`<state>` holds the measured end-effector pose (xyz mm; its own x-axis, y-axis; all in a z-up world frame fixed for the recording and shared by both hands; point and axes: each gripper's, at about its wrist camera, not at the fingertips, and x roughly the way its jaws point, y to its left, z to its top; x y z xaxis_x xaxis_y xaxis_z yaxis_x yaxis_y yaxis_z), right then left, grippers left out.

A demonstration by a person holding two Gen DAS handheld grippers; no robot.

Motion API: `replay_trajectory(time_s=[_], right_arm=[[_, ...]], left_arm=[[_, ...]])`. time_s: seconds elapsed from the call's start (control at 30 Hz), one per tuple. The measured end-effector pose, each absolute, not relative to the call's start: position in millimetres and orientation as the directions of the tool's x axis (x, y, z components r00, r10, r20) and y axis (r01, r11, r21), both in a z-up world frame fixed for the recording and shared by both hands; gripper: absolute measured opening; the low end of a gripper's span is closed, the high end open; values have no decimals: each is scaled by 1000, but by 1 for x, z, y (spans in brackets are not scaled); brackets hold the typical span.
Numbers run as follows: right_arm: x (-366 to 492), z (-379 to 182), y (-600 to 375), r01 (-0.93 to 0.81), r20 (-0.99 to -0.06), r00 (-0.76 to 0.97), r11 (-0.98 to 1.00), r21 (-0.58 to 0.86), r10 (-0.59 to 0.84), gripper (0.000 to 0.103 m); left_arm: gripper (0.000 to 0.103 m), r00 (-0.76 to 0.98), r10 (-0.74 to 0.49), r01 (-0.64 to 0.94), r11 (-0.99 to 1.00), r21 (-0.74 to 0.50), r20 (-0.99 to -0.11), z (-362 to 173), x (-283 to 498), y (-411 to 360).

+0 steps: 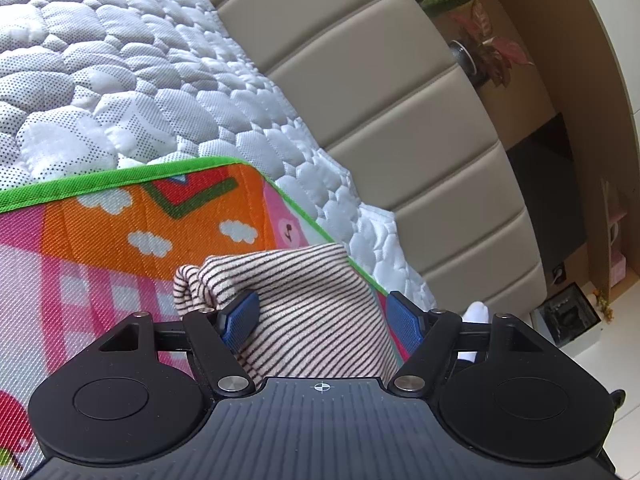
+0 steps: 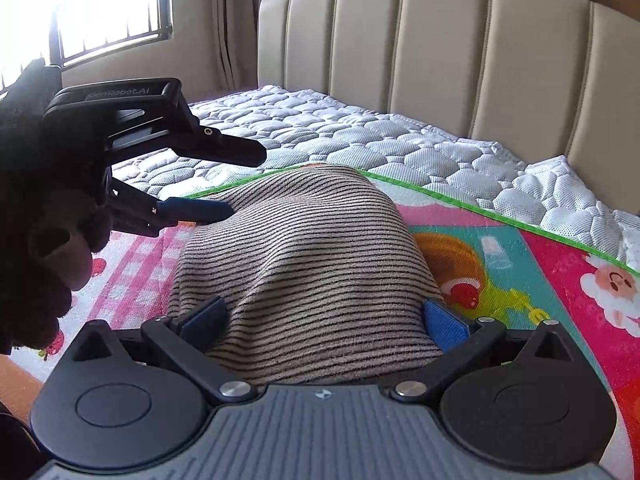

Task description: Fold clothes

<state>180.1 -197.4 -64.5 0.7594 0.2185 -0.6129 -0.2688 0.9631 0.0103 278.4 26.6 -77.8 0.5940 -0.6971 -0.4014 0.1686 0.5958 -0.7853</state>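
Straddling the striped garment (image 2: 304,264) on the play mat (image 2: 540,264): right gripper (image 2: 324,316) and left gripper (image 1: 320,316) both wide, nothing pinched. Risk: closing now grabs the bunched hump between my fingers, skewing the fold.

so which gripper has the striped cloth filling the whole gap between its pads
The right gripper: the striped garment spans both pads. In the left gripper it leaves a gap.

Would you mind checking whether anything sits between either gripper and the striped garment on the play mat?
Nothing visible does. The striped garment already lies between the open fingers of the right gripper and of the left gripper, on the play mat.
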Motion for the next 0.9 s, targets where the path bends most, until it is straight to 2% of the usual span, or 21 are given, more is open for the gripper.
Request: replay_trajectory(time_s=[0.2,0.33,0.5,0.67,0.8,0.9], right_arm=[[178,-63,-195,-265,-610,764,964,-2,209,103],[187,-51,-197,-293,-646,729,956,4,226,103],[211,-21,-218,-315,-655,698,946,80,288,103],[271,-10,-220,-220,-655,741,975,-29,147,103],[328,-46,-200,-281,-787,612,952,-122,80,103],[338,-60,-208,-238,-801,589,970,-44,108,103]], left_arm=[[76,592,-698,166,595,-787,-402,-78,278,27],[76,592,-699,169,596,-785,-402,-78,278,27],[76,591,-698,176,602,-779,-405,-78,278,27],[76,588,-701,182,600,-779,-403,-78,278,27],[76,586,-703,179,597,-782,-403,-79,279,28],[76,584,-701,173,600,-781,-409,-81,280,28]])
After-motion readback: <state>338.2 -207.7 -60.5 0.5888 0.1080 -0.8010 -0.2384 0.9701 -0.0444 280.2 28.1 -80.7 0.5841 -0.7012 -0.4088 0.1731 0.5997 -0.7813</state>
